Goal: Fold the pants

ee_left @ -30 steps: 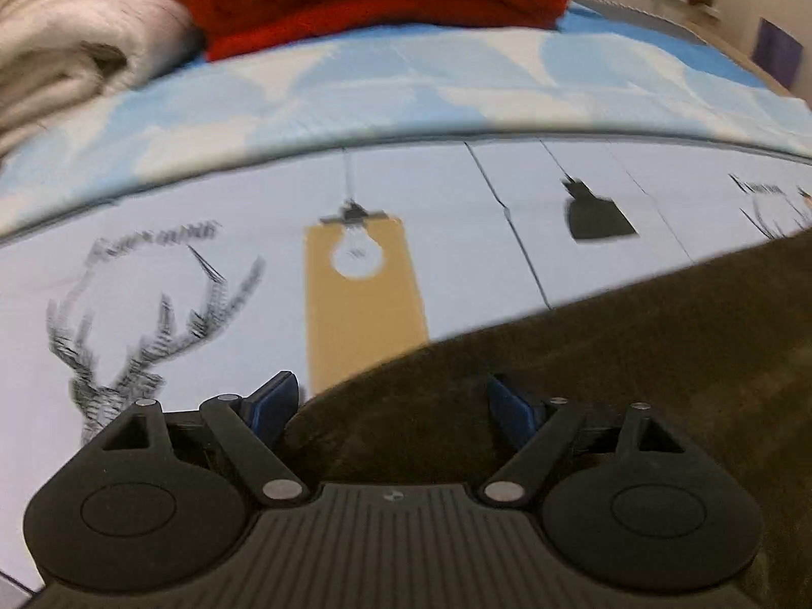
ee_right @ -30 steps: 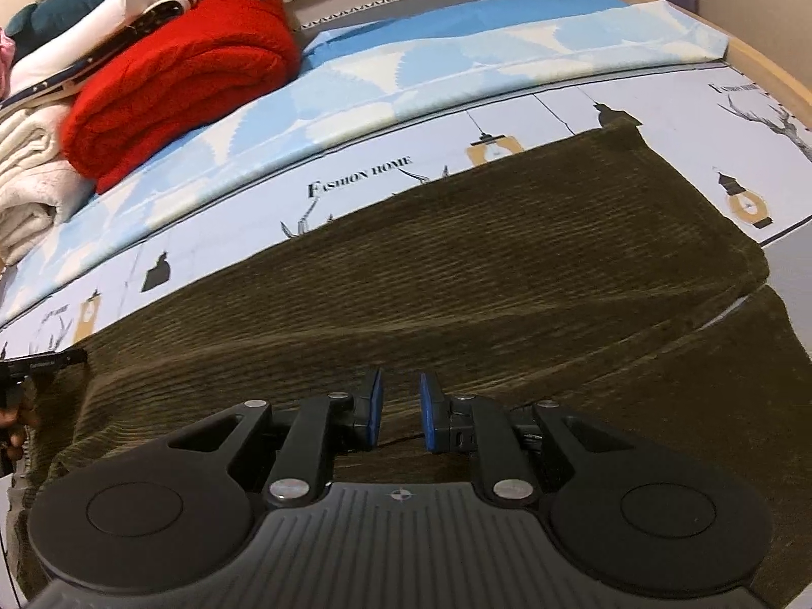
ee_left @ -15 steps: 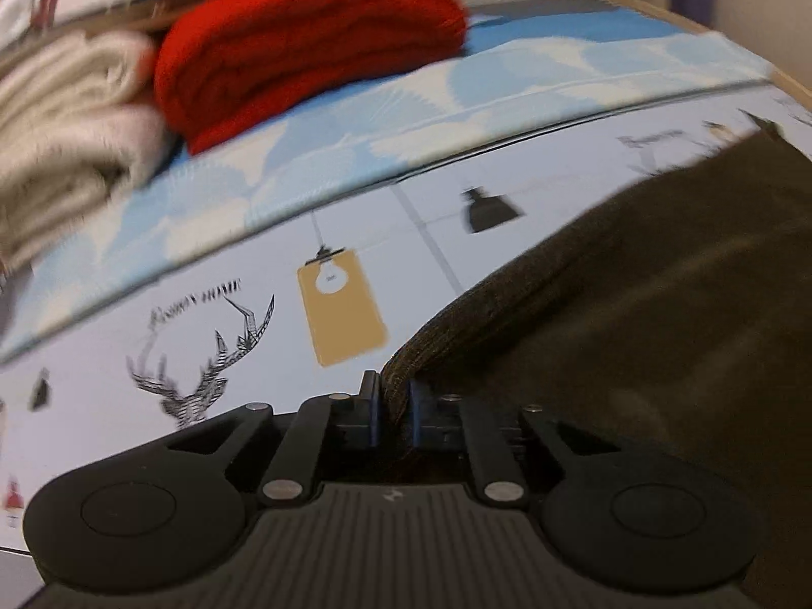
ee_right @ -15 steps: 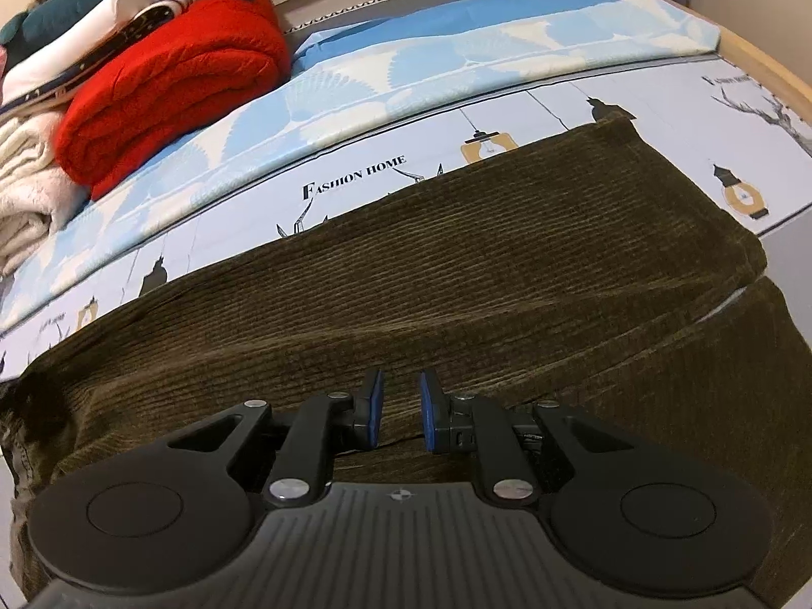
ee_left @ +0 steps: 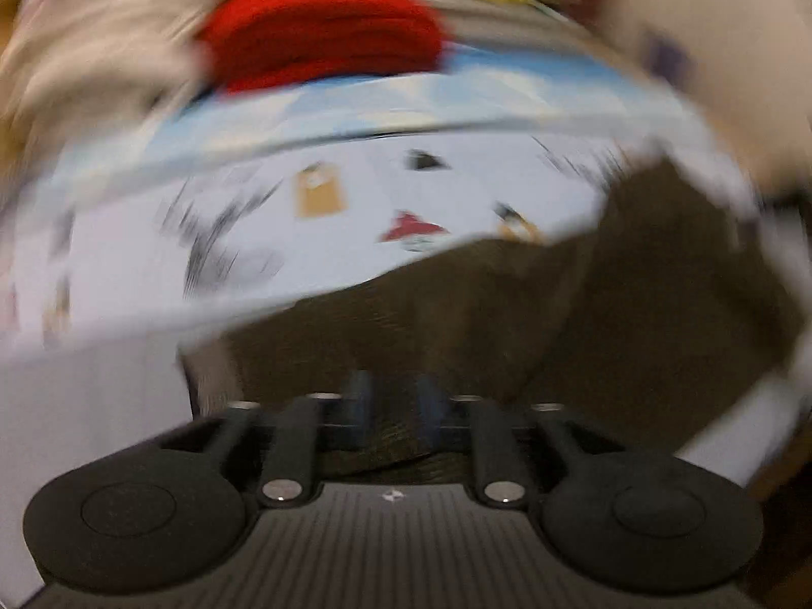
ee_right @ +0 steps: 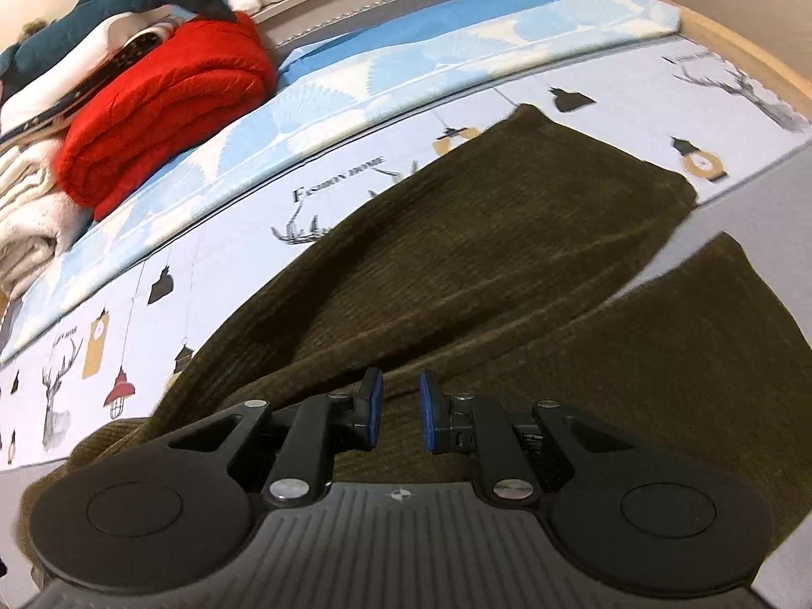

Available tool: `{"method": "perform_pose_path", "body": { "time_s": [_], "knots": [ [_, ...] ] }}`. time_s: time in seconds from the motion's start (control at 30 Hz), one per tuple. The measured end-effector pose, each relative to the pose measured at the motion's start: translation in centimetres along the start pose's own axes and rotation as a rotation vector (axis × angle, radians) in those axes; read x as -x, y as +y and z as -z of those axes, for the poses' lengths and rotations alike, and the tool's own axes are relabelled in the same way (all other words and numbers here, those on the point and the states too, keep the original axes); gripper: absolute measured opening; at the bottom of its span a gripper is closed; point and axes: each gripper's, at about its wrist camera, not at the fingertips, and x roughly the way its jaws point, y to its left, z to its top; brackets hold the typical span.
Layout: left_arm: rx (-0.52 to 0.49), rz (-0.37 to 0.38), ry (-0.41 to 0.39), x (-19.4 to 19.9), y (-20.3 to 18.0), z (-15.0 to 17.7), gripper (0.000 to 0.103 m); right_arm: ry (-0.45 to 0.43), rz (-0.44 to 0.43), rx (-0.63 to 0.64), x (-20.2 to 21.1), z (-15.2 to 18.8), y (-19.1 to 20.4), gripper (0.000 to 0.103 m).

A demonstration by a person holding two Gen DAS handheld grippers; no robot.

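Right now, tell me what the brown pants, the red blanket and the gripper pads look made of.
Pants: corduroy by the look, matte olive-brown, with fine parallel ribs across the cloth.
Red blanket: soft knit or fleece, probably; matte, folded in thick rounded rolls with a ribbed surface.
Pads on the right gripper: smooth blue facing, likely rubber or foam, on black plastic fingers.

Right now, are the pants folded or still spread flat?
Partly folded: the brown corduroy pants have one end doubled over toward the right claw, and a lower layer shows beneath at right.
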Motion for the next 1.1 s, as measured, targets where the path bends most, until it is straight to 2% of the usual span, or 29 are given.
{"method": "perform_pose_path", "body": {
  "time_s": [0.03, 0.13, 0.2, 0.3, 0.37, 0.43, 0.5, 0.57, 0.63, 0.73, 0.87, 0.9, 1.0, 1.1],
  "knots": [
    [0.125, 0.023, 0.030, -0.4, 1.9, 0.0, 0.058, -0.001, 0.001, -0.014, 0.1, 0.0, -0.3, 0.017],
    [0.429, 0.050, 0.167, -3.1, 6.3, 0.6, 0.066, -0.002, 0.011, -0.062, -0.1, -0.1, -1.0, 0.017],
    [0.577, 0.042, 0.240, -5.0, 8.2, 1.4, 0.066, 0.000, 0.011, -0.086, -0.4, -0.1, -1.3, 0.017],
    [0.722, 0.035, 0.282, -7.3, 10.2, 2.2, 0.076, 0.002, -0.006, -0.092, -1.0, -0.2, -0.9, 0.017],
    [0.788, 0.018, 0.312, -8.7, 11.1, 2.6, 0.076, -0.011, -0.021, -0.081, -1.4, -0.5, -0.4, 0.018],
    [0.846, 0.006, 0.329, -9.7, 11.8, 2.5, 0.076, -0.027, -0.035, -0.070, -1.9, -0.9, 0.1, 0.025],
    [0.875, 0.004, 0.291, -9.9, 12.2, 1.8, 0.076, -0.036, -0.051, -0.076, -2.7, -1.4, 0.6, 0.031],
    [0.862, -0.033, 0.254, -9.7, 12.0, 1.3, 0.072, -0.036, -0.075, -0.097, -3.9, -2.0, 1.0, 0.036],
    [0.828, -0.110, 0.252, -9.4, 12.0, 0.9, 0.037, -0.031, -0.100, -0.118, -5.4, -2.8, 1.7, 0.040],
    [0.783, -0.158, 0.206, -8.7, 11.8, 0.2, 0.027, -0.031, -0.132, -0.146, -7.9, -4.0, 3.0, 0.045],
    [0.739, -0.185, 0.186, -8.1, 11.1, -0.5, 0.027, -0.033, -0.142, -0.197, -11.3, -5.4, 4.9, 0.055],
    [0.747, -0.180, 0.193, -8.1, 11.1, -0.5, 0.029, -0.027, -0.137, -0.204, -12.2, -5.6, 5.5, 0.057],
    [0.792, -0.129, 0.232, -8.6, 11.4, -0.3, 0.049, 0.012, -0.111, -0.169, -14.7, -5.5, 7.6, 0.058],
    [0.760, -0.126, 0.258, -9.5, 11.4, -0.5, 0.050, 0.044, -0.068, -0.124, -16.5, -5.2, 9.0, 0.058]
  ]
}}
